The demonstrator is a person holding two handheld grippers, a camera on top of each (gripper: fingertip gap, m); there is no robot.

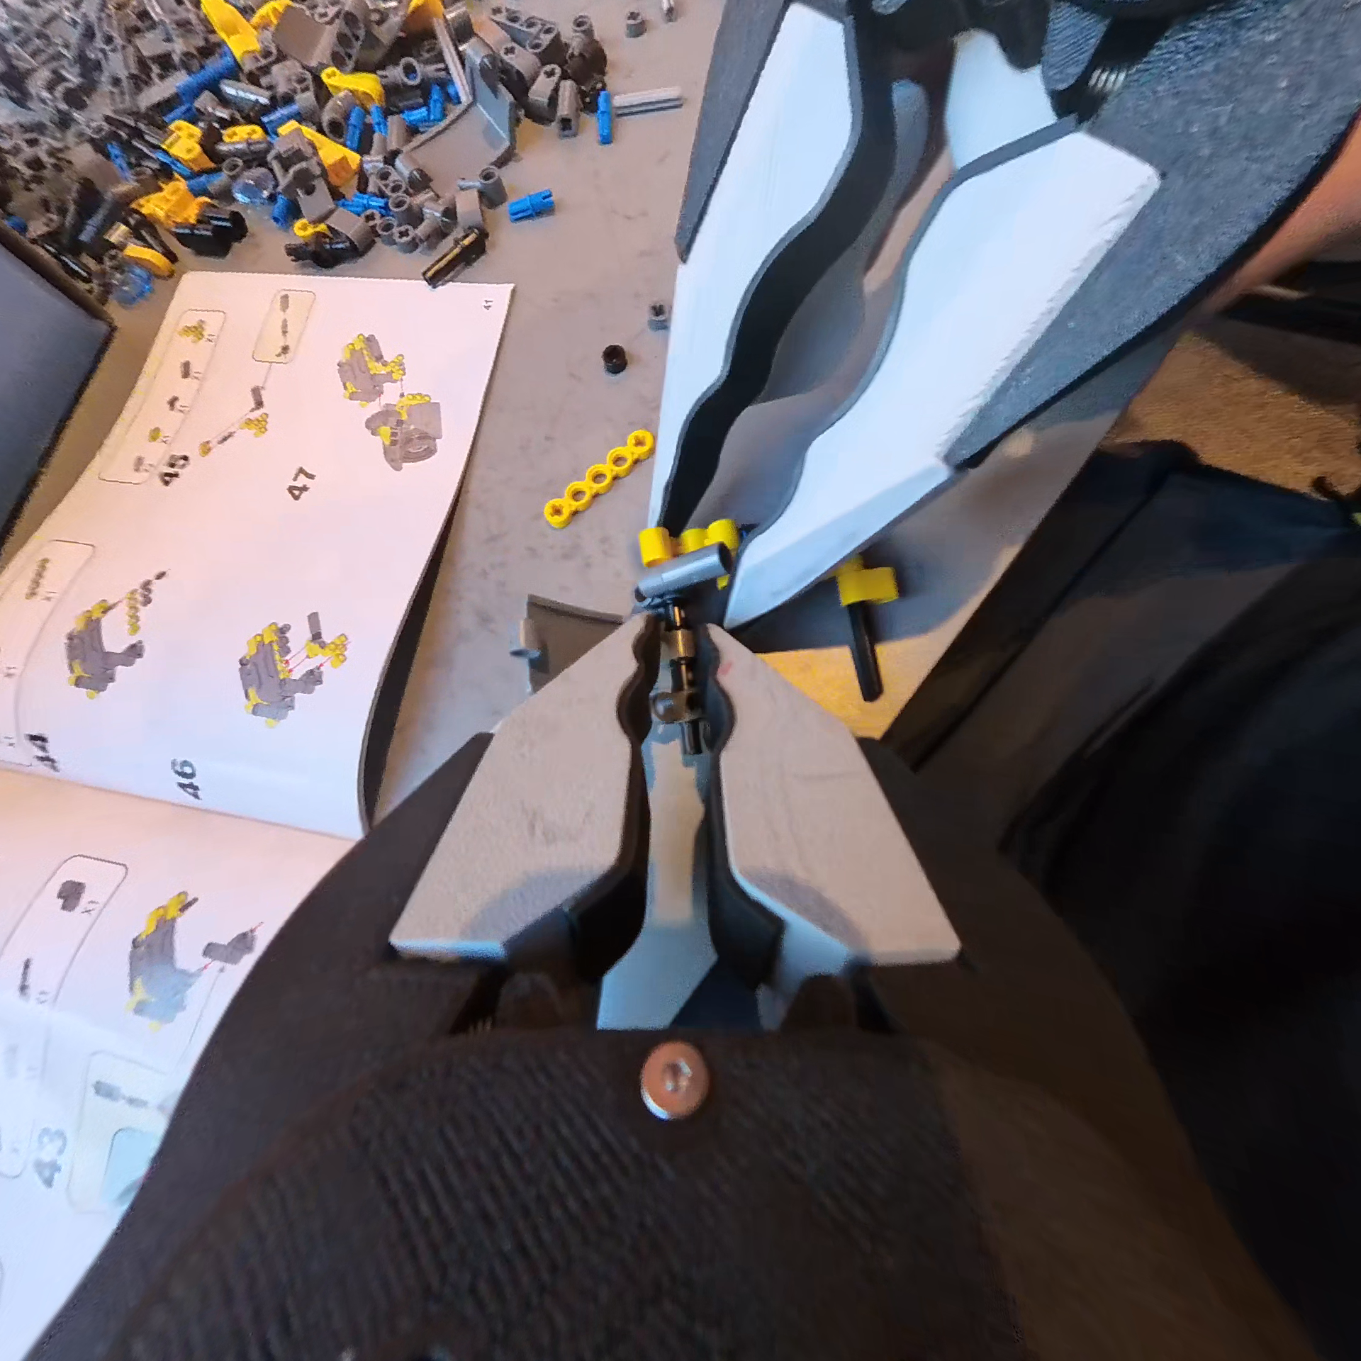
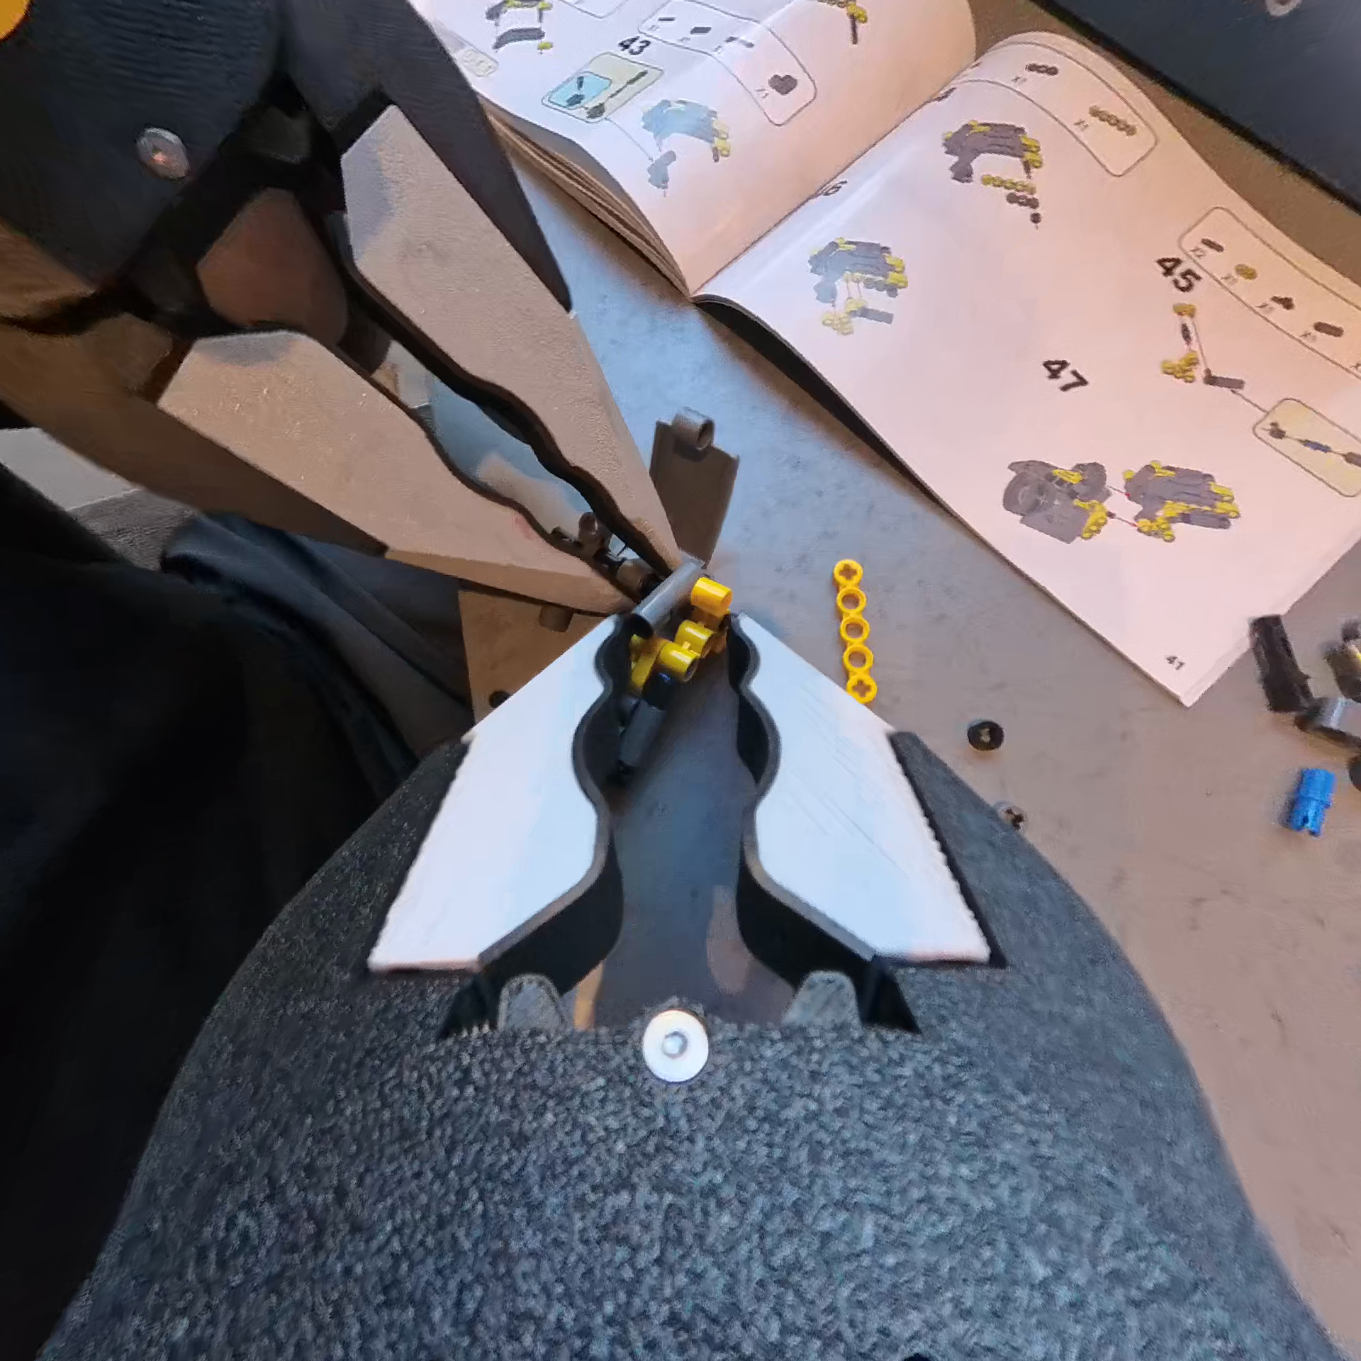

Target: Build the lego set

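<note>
Left wrist view: left gripper [image 1: 677, 641] pinches a black axle assembly [image 1: 681, 685]; right gripper [image 2: 674, 626] clasps a yellow connector cluster [image 2: 681, 644], both meeting at a grey pin above the worktop [image 2: 1031, 847], unjoined.

My left tool [image 1: 677, 633] and right tool [image 2: 674, 622] meet tip to tip, both clamped nearly closed, low over the tabletop [image 2: 957, 847].

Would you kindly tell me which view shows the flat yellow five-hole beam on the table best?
The right wrist view: the yellow beam lies fully exposed beside the right tool. In the left wrist view the beam is smaller, its far end meeting the right tool's white finger.
</note>
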